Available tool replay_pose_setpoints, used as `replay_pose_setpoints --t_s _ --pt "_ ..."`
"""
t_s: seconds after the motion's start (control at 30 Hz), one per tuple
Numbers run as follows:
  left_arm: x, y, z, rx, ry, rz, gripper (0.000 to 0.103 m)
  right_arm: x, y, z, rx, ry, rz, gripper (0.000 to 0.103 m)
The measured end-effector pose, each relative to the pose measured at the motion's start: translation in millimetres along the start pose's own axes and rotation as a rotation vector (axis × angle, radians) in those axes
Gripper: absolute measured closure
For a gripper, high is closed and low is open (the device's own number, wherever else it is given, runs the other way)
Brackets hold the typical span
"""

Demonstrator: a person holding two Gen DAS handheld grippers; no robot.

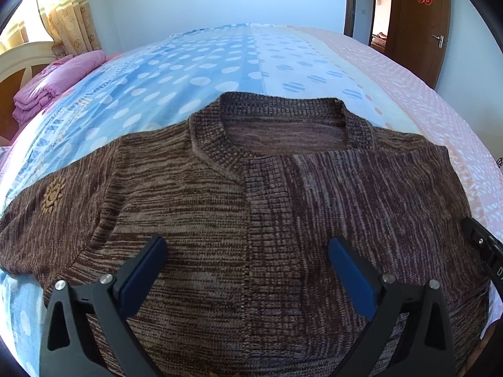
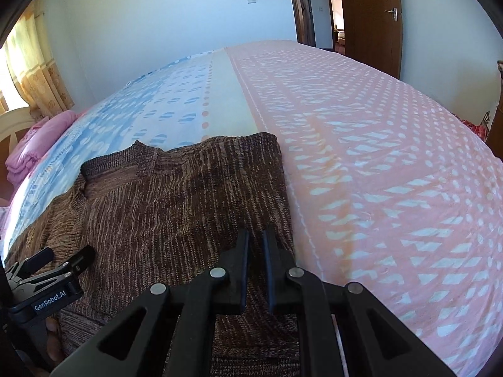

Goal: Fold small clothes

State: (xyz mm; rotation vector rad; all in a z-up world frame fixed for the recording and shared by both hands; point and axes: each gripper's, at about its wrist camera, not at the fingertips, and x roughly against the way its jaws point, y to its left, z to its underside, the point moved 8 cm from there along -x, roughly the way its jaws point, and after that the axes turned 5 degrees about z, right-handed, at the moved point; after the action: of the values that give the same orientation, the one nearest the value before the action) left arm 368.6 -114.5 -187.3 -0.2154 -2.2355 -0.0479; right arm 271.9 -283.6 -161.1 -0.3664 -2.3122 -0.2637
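Observation:
A brown marled knit sweater (image 1: 220, 188) lies flat on the bed, collar (image 1: 276, 116) at the far side. Its right part is folded in over the chest and ends in a straight right edge (image 2: 283, 188). The left sleeve, with a tan sun emblem (image 1: 54, 195), lies spread out to the left. My left gripper (image 1: 248, 251) hovers open over the chest with nothing between its blue pads (image 1: 144, 270); the right wrist view shows it at the lower left (image 2: 63, 256). My right gripper (image 2: 256, 240) is shut just above the sweater's right edge, and I see no fabric in it.
The bed sheet (image 2: 377, 172) is blue with dots on the left and pink on the right. A folded pink quilt (image 1: 53, 84) lies by the headboard (image 1: 22, 59) at far left. An open brown door (image 1: 418, 15) stands at the back right.

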Motion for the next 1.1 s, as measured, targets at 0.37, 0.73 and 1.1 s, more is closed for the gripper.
replay_pose_setpoints --t_s 0.37,0.73,1.1 --pt "49 93 19 0.192 -0.047 -0.015 0.000 1 6 -1 0.048 -0.018 0.059 0.094" --pt "105 322 58 0.697 -0.158 -0.164 0.000 2 6 0 0.057 -0.020 0.071 0.094" --pt "71 358 60 0.886 -0.157 -0.110 0.005 -1 9 -1 0.069 -0.020 0.084 0.093"
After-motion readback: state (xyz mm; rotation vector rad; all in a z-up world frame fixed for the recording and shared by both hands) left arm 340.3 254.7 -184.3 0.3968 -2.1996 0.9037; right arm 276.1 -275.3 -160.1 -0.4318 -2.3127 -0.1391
